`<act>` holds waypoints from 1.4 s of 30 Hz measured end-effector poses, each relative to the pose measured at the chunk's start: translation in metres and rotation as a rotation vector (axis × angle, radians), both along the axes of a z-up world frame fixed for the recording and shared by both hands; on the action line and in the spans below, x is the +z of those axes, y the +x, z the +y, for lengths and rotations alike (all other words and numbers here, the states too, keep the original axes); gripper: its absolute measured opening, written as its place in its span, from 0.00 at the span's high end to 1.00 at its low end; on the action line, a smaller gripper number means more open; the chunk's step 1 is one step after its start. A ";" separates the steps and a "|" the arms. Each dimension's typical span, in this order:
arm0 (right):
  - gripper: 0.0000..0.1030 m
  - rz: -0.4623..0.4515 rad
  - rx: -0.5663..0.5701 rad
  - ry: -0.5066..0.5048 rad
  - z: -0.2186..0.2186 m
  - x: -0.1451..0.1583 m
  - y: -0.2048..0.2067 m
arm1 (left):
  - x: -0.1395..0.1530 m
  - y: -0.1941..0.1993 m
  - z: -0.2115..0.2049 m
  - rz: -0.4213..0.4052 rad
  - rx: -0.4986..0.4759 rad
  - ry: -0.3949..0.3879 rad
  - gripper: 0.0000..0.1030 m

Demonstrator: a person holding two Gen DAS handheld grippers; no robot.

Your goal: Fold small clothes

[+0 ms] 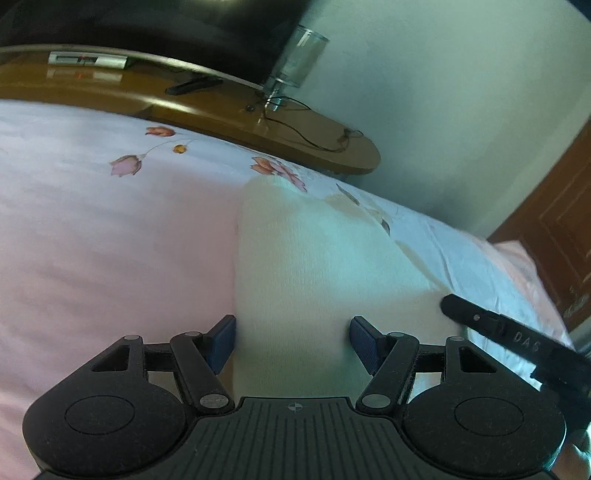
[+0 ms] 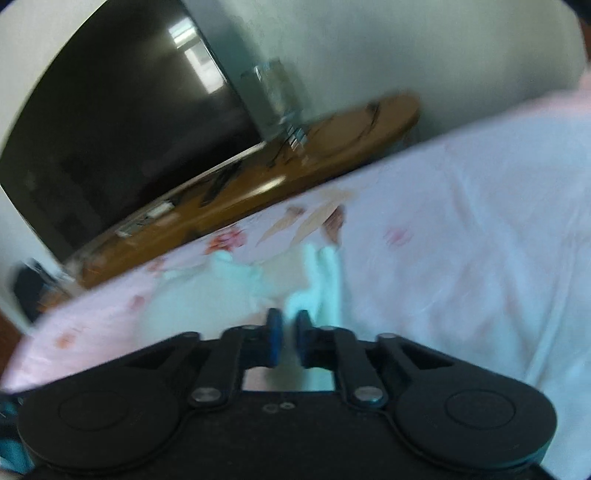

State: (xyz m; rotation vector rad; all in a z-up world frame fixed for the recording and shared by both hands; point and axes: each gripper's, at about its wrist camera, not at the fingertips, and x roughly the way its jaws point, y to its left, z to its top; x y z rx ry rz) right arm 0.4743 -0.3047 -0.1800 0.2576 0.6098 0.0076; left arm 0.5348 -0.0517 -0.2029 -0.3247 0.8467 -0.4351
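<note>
- With the pale garment (image 1: pixel 317 258) spread on the floral bed sheet (image 1: pixel 110 229), looks like mid-fold.
- Left tongs (image 1: pixel 291 341) wide apart, straddling the near edge, gripping nothing.
- Right tongs (image 2: pixel 289 338) pinched on a cloth strip, blurry though.
- Next up, probably: carry that pinched edge across, align, release.

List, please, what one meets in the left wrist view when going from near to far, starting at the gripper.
left gripper, open → white garment between its fingers → floral bedsheet → wooden table → glass → dark screen behind the table.
</note>
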 end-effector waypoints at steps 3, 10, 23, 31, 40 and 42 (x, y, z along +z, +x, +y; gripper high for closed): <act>0.92 0.048 0.007 -0.112 0.011 -0.010 0.002 | 0.001 -0.003 -0.003 -0.007 -0.014 0.027 0.36; 0.72 0.003 -0.010 0.049 -0.016 0.009 0.008 | 0.018 -0.002 0.011 -0.051 0.019 -0.007 0.36; 0.91 0.072 -0.028 -0.068 -0.003 -0.016 0.047 | -0.002 0.033 -0.015 -0.013 0.021 0.052 0.36; 0.83 0.054 -0.046 -0.060 -0.007 -0.003 0.042 | 0.014 0.027 -0.013 -0.059 0.007 0.068 0.36; 0.79 0.111 0.039 -0.176 0.025 -0.016 0.070 | -0.007 0.054 -0.018 0.007 0.047 0.055 0.28; 0.82 0.104 0.020 -0.214 0.022 -0.024 0.074 | -0.005 0.053 -0.021 0.008 0.046 0.071 0.28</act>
